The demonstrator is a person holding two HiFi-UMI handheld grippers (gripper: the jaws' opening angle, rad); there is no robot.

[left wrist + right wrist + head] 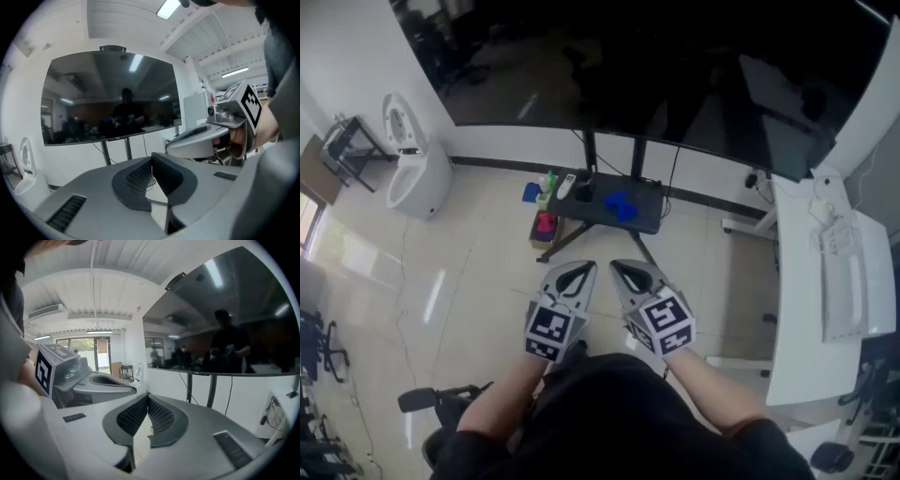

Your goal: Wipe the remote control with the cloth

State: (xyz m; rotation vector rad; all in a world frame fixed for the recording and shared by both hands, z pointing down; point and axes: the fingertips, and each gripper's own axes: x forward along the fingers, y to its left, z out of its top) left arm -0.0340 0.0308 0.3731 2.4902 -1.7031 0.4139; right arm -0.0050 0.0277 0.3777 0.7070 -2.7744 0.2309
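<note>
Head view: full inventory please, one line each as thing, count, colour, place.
screen: 1, black, on a stand at the far wall
low table: 1, dark, in front of the screen stand
cloth: 1, blue, on the low table
remote control: 1, white, at the table's left end
bottle: 1, green, left of the remote control
pink item: 1, pink, low at the table's left side, kind unclear
toilet: 1, white, on the floor at left
desk: 1, white, at right
left gripper: 1, grey, jaws shut, empty, near the body
right gripper: 1, grey, jaws shut, empty, beside it
</note>
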